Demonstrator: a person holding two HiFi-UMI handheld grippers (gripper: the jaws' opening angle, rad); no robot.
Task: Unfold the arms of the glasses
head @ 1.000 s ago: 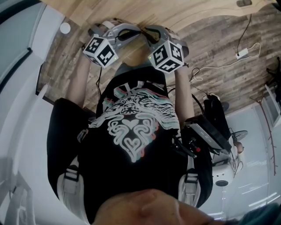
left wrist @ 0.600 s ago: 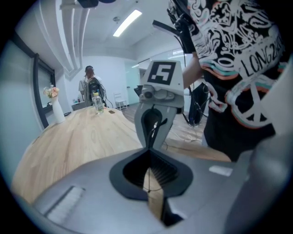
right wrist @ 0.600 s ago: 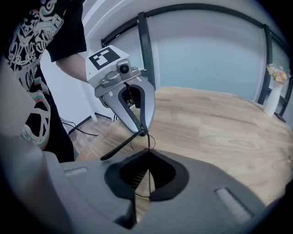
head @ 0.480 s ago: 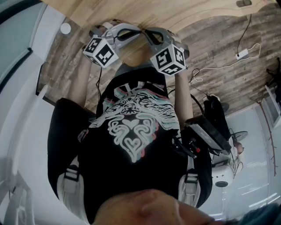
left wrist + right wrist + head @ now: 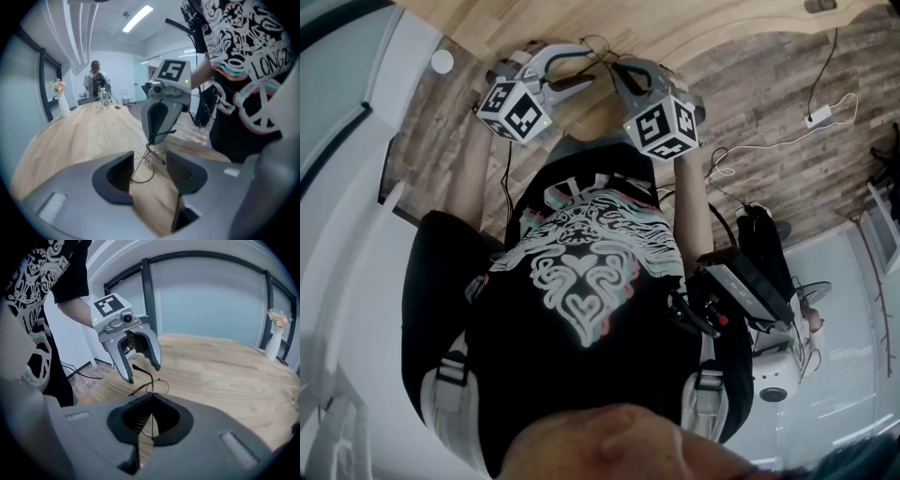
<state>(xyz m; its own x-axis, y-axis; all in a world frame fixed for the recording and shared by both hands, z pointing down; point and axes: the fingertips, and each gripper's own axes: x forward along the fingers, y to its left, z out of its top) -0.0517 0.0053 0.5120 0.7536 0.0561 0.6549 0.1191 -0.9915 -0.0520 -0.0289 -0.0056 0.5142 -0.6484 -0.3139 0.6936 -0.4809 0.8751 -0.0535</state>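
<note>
My right gripper (image 5: 150, 416) is clamped on the thin wire frame of the glasses (image 5: 157, 385), its jaws pressed together with only the wire between them. My left gripper (image 5: 151, 164) has just let its jaws swing wide: one round lens rim hangs in the gap between them, and neither pad presses on it.

The two grippers face each other tip to tip, with the glasses suspended between them over the near edge of the wooden table (image 5: 225, 376). A dark-tipped arm (image 5: 142, 369) juts up out of the frame, close under the spread fingertips of the left gripper as seen from the right gripper view.

From the head view, both marker cubes (image 5: 514, 108) sit side by side above my black printed T-shirt (image 5: 581, 272), with the jaws angled in toward each other past them. A white vase of flowers (image 5: 273, 341) stands at the far end of the table, well apart from the work.
</note>
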